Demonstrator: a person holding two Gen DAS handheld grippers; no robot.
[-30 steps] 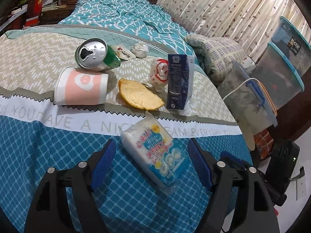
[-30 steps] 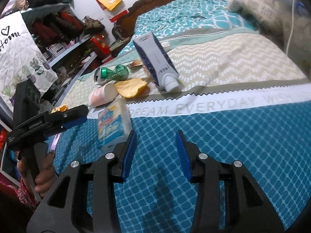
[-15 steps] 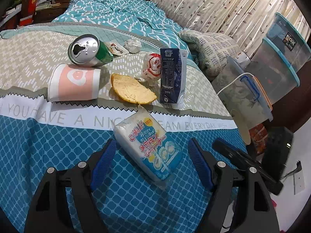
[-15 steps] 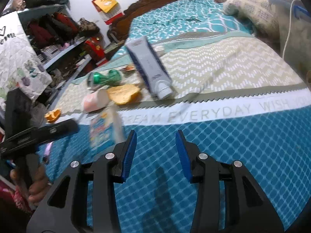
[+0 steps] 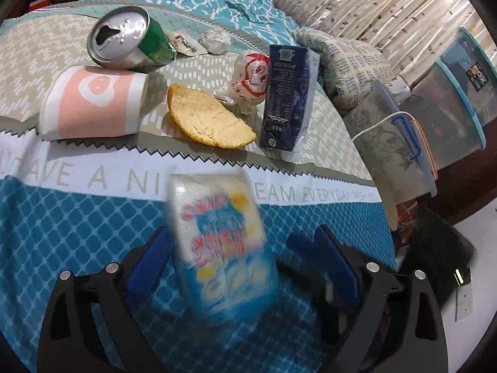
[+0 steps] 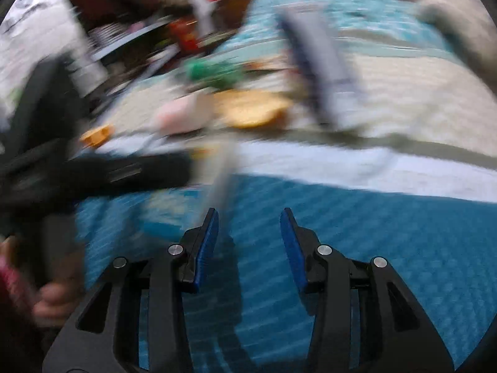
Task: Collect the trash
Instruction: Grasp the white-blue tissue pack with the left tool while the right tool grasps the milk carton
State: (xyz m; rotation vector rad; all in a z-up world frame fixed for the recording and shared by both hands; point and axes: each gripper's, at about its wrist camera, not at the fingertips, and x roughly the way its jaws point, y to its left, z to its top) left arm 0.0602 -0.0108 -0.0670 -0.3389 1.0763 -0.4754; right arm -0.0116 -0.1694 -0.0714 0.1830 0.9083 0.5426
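Note:
A blue and white snack packet (image 5: 222,242) lies on the bedspread between the open fingers of my left gripper (image 5: 245,258), its image blurred. Behind it lie a pink and white paper cup (image 5: 93,105), a green can (image 5: 127,42), an orange peel (image 5: 208,118), a dark blue carton (image 5: 287,96), a red and white wrapper (image 5: 248,77) and a crumpled paper ball (image 5: 214,41). My right gripper (image 6: 248,242) is open and empty over the blue bedspread; its view is heavily blurred. The left gripper (image 6: 102,174) shows there at left, beside the packet (image 6: 174,214).
Stacked plastic storage boxes (image 5: 450,99) and a folded blanket (image 5: 351,65) stand off the bed's right edge. A black device (image 5: 441,264) sits on the floor. Shelves with clutter (image 6: 124,31) are at the left of the right wrist view.
My left gripper has moved forward so the packet now sits between its fingers. My right gripper is swinging fast; its view has turned to blur.

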